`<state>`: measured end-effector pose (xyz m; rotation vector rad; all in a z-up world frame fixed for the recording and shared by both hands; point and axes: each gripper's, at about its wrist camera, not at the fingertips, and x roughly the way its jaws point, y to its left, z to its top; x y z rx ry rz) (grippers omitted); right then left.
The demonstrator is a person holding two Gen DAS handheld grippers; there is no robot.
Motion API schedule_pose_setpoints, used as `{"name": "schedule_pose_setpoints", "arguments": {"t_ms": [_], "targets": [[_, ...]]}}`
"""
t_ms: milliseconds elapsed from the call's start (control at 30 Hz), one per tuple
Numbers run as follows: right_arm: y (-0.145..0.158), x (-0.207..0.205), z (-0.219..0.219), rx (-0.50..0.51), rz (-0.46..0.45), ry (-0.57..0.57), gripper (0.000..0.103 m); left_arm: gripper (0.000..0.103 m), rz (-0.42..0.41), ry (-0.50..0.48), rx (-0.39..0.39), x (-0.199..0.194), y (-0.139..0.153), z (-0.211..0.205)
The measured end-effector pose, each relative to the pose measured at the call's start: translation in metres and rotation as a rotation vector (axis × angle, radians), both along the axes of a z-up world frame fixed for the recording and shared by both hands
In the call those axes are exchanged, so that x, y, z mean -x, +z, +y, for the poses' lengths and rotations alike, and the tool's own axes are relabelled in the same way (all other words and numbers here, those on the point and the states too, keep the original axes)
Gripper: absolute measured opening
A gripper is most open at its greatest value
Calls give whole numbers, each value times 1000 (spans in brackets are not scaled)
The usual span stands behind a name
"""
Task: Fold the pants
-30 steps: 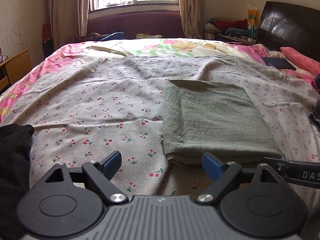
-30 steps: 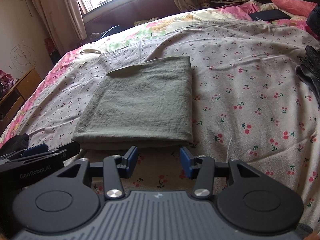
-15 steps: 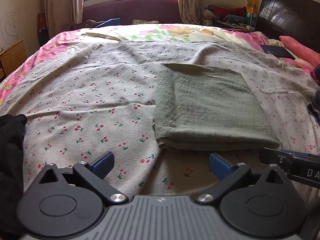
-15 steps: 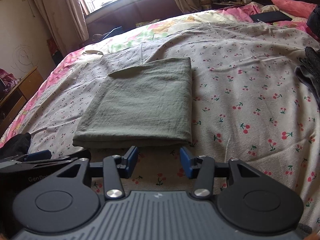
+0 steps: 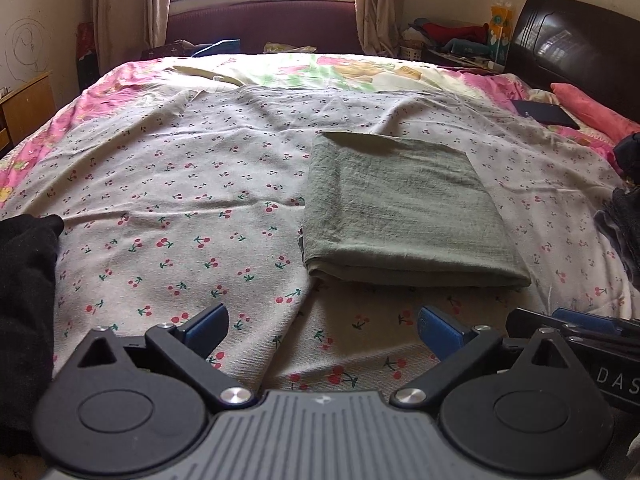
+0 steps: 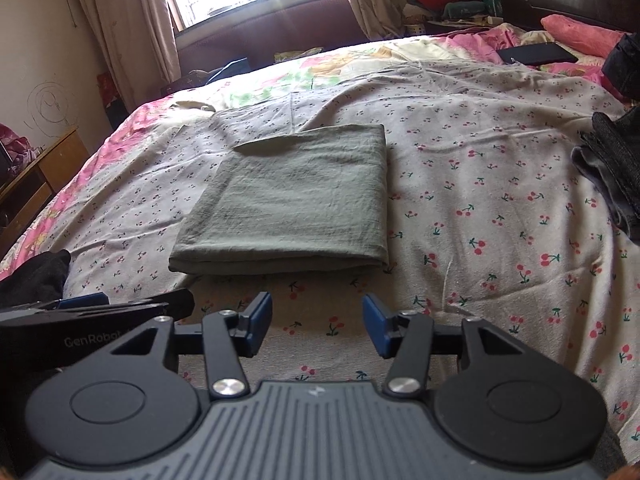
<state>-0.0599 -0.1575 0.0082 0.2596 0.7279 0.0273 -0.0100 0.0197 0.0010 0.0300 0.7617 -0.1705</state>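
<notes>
Both grippers have drawn back from the pants, whose near fold now lies farther ahead of the fingertips. Left gripper (image 5: 322,326) stands wide with nothing between its jaws. Right gripper (image 6: 316,326) is part open and opening further, also with nothing in it. Pants (image 5: 404,212), grey-green, lie folded into a flat rectangle on the cherry-print sheet (image 5: 180,200), just beyond both grippers. Dark clothes (image 6: 612,168) lie at the right edge.

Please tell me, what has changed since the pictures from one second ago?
Both hand-held grippers drew back from the folded pants. The right hand-held gripper is opening, with nothing between its jaws; the left hand-held gripper is open and empty. Nothing was gripped or released. The pants lie folded on the bed as before.
</notes>
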Motion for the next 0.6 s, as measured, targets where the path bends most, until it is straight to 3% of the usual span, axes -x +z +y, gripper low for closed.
{"name": "schedule_pose_setpoints", "arguments": {"t_ms": [267, 600], "targets": [[-2, 2, -11, -57, 21, -48, 52, 103, 27, -13, 10, 1, -1, 0], [-8, -2, -9, -61, 48, -28, 52, 103, 56, -21, -6, -3, -8, -5]]}}
